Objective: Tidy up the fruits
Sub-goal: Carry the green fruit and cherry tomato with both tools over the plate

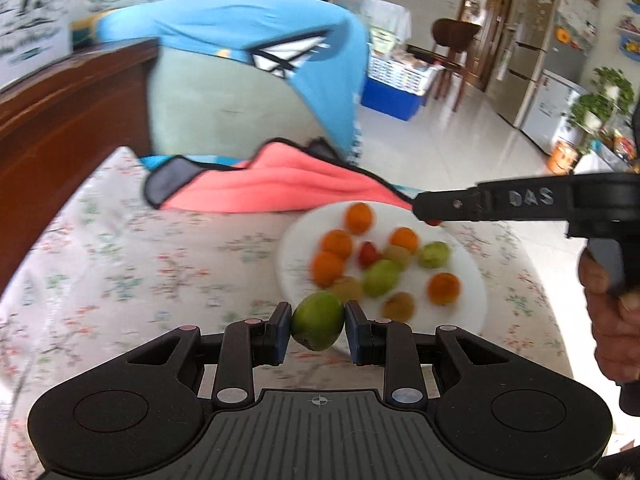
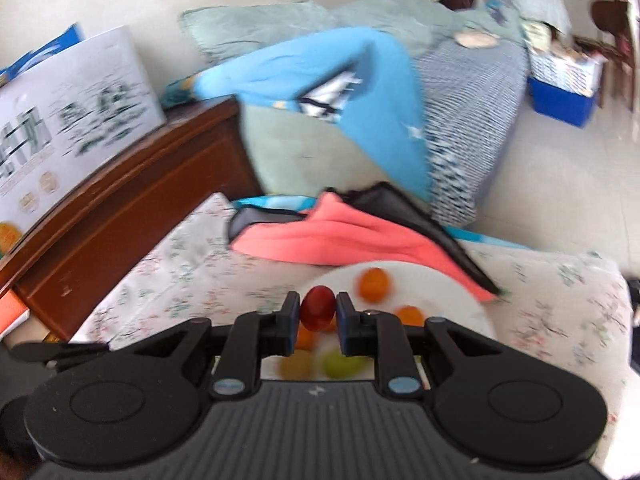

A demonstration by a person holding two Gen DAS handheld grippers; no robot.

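Both grippers are carrying fruit over the white plate point(image 1: 472, 276). Left gripper point(image 1: 318, 326) is clamping a green fruit point(image 1: 318, 320) between its blue pads, the fruit's long axis running roughly up and down between the jaws and hanging just past the plate's near-left rim. Right gripper point(image 2: 318, 314) is pinching a small red fruit point(image 2: 318, 308) the same way — upright, long axis vertical — above the plate's point(image 2: 460, 300) near-left part.

The plate is lying ahead and slightly right of the left gripper, on the floral cloth point(image 1: 140, 264), with oranges point(image 1: 336, 243), green fruits point(image 1: 381, 277), brownish ones point(image 1: 399, 306) and a red piece point(image 1: 369, 254) spread over it. From the left wrist view the right gripper point(image 1: 424, 210) is reaching in from the far right, its tip over the plate's far edge, beside the pink cloth point(image 1: 280, 184).

Motion blur is smearing both views, so the height of each fruit above the plate cannot be told. Judging by the task, where each fruit belongs is unclear — no separate container is showing. The left gripper looks nearer the bare cloth to the left; the right one is nearer the plate's centre.
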